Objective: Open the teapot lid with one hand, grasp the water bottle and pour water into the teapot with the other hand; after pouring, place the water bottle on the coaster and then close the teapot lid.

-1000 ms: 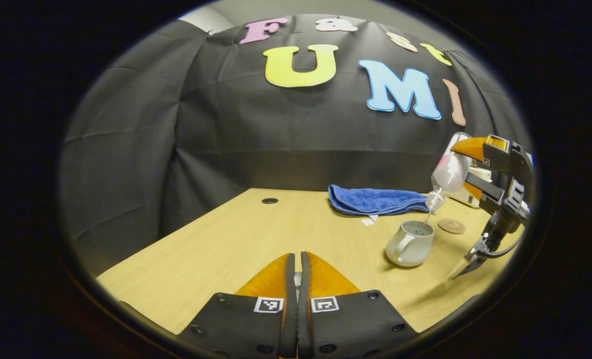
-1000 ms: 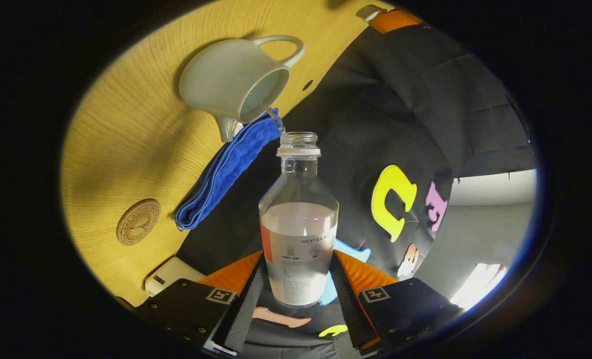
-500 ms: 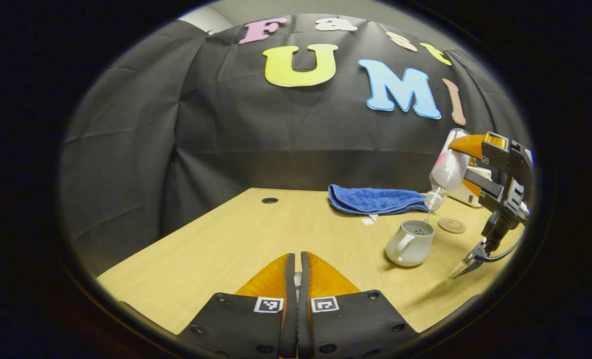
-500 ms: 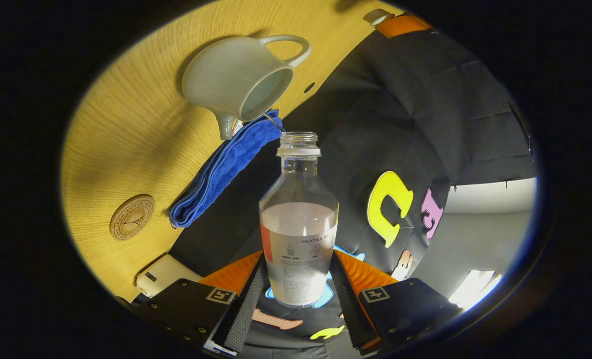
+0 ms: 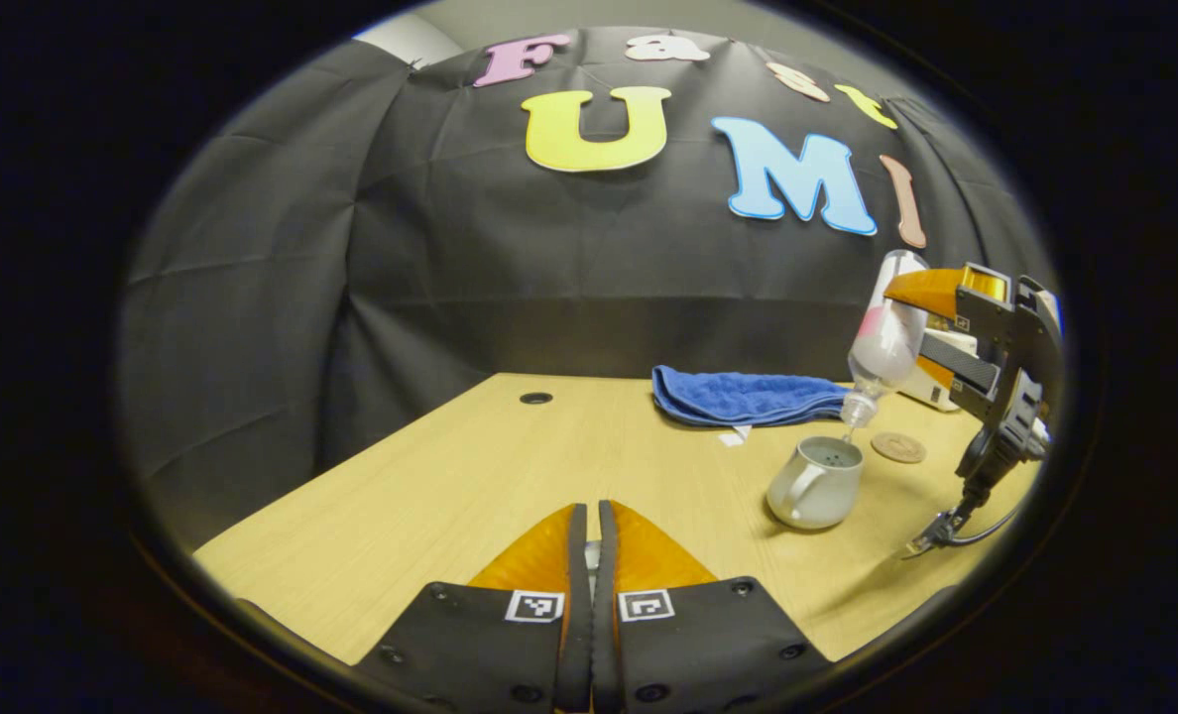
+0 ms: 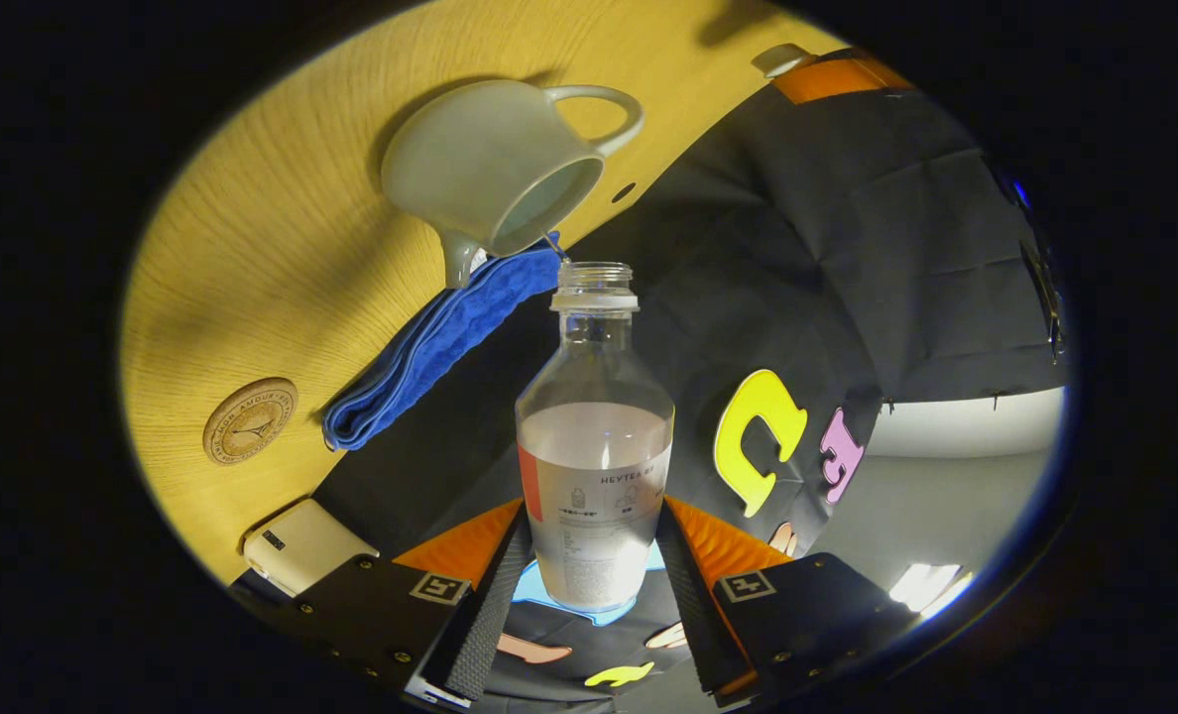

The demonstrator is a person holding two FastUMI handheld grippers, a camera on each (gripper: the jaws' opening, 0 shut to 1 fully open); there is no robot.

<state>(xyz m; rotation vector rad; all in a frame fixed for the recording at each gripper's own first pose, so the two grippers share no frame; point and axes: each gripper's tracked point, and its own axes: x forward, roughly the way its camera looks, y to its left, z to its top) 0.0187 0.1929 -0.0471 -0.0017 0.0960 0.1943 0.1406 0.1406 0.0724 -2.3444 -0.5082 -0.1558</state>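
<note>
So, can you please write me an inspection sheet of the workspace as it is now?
Surface: wooden table, with a round hole near the back.
Job's things: teapot upright, lid off; water bottle tipped, mouth above the teapot opening, a thin stream falling; coaster bare, beside the teapot.
Clutter: folded blue towel; pale box at the table edge.
Grippers: right gripper shut on the water bottle; left gripper closed on something pale, hard to identify.
Cables: dark cable hanging from the right gripper.
Surroundings: black cloth wall.
</note>
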